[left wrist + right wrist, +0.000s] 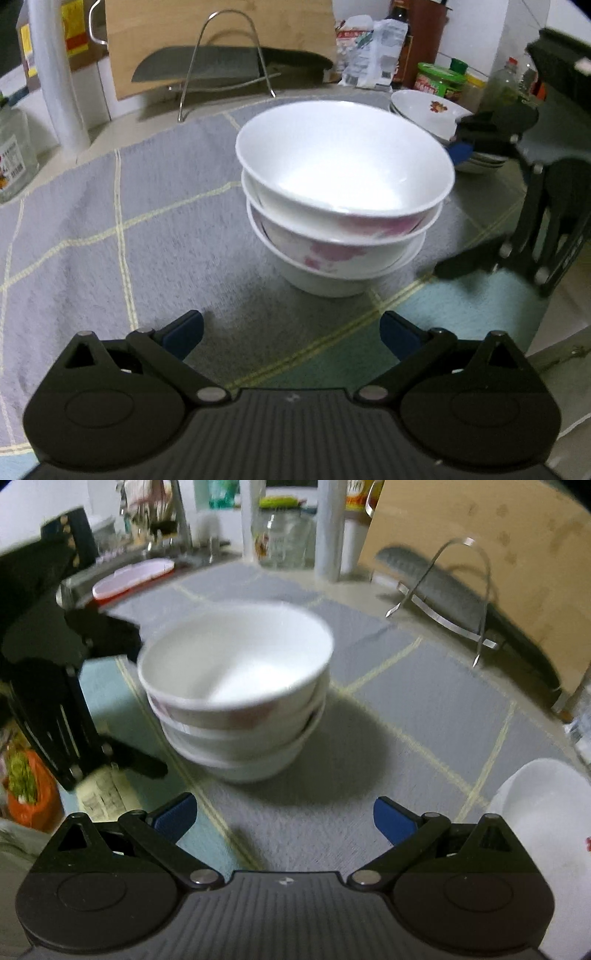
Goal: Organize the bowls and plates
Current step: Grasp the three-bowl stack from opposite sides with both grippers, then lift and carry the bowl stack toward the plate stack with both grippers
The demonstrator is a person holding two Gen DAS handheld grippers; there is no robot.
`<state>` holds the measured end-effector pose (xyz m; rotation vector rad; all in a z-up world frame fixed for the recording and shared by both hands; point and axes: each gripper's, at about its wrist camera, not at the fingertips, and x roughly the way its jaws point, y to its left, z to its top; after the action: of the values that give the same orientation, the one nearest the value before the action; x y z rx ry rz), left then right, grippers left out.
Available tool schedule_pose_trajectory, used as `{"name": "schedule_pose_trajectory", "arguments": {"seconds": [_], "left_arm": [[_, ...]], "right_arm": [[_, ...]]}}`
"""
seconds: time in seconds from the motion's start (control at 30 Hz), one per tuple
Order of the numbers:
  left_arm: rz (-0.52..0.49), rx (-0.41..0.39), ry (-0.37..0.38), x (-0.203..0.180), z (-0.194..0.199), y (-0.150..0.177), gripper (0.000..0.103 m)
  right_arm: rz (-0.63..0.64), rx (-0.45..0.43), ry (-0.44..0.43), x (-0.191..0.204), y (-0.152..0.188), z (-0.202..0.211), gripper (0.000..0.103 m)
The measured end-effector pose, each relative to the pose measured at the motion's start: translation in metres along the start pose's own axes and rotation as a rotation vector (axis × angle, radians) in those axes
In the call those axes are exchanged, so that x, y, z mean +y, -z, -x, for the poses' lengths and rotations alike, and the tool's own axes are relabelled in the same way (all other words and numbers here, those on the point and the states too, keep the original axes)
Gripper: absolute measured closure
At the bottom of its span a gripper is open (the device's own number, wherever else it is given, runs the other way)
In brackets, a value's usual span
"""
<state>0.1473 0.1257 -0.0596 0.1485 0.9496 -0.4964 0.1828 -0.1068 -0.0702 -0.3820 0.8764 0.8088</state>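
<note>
Three white bowls with pink markings are nested in one stack (343,195) (236,686) on a grey checked cloth (110,206). My left gripper (291,332) hangs open just short of the stack, nothing between its blue pads. My right gripper (284,819) is open too and faces the stack from the other side. In the left wrist view the right gripper (458,210) stands at the stack's right, apart from it. In the right wrist view the left gripper (151,701) is close by the stack's left. A pile of white plates with a red flower print (432,110) sits behind the bowls.
A wire rack (221,62) (454,598) holding a dark cleaver stands before a wooden board (221,33) at the back. Jars, bottles and packets (439,79) crowd the counter's far side. The plate pile's white rim (543,812) lies near my right gripper. A glass jar (11,158) stands left.
</note>
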Motion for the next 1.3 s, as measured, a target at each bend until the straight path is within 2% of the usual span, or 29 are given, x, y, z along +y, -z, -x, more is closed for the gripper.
{"name": "schedule_pose_trajectory", "arguments": {"seconds": [0.2, 0.37, 0.57, 0.9, 1.3], "left_arm": [[-0.073, 0.014, 0.031, -0.006, -0.011, -0.005, 0.001], [-0.172, -0.001, 0.054, -0.006, -0.018, -0.009, 0.001], [-0.254, -0.033, 0.117, 0.003, -0.023, -0.013, 0.0], [-0.317, -0.087, 0.181, 0.013, -0.027, -0.012, 0.0], [-0.38, -0.084, 0.237, 0.021, -0.031, -0.017, 0.0]], "right_arm": [[0.016, 0.034, -0.004, 0.002, 0.002, -0.022, 0.0], [0.019, 0.025, 0.018, 0.004, -0.004, -0.03, 0.0], [0.03, 0.0, 0.011, 0.003, -0.003, -0.031, 0.0], [0.028, -0.061, 0.008, 0.001, 0.007, -0.027, 0.0], [0.019, -0.01, 0.02, 0.003, -0.005, -0.031, 0.0]]}}
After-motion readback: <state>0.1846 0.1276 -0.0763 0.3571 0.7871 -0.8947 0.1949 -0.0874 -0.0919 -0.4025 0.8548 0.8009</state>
